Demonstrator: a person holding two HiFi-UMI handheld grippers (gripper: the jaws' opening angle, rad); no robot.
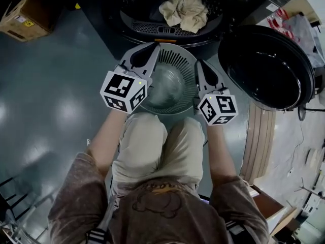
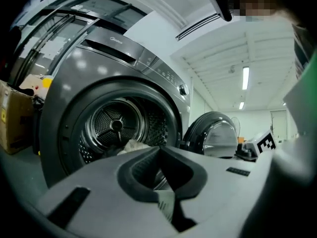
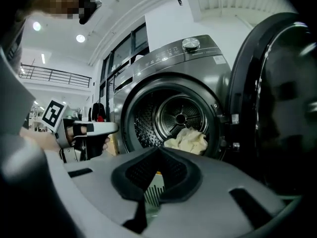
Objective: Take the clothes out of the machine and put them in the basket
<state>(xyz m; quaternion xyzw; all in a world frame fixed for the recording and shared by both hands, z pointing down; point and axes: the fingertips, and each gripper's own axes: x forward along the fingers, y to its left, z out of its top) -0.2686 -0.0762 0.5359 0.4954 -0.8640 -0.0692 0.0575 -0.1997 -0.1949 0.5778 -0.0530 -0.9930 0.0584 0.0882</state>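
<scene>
Grey floor carries the front-loading machine, its door swung wide to the right. Before its mouth is the empty basket, flanked by left claw and right claw, both pressed together on nothing. Cream clothes lie at the drum's front lip, straight ahead beyond the basket, probably nearer the right claw.

The round grey slatted plastic basket shows only in part in the head view: the left gripper and right gripper cover its sides, and the person's knees hide its near rim. In the left gripper view the crumpled cream cloth sits mostly behind that gripper's fingers (only a pale scrap shows). The brown cardboard box is cut off by the picture's left edge. Print on the dark grey control panel is too small to read.
</scene>
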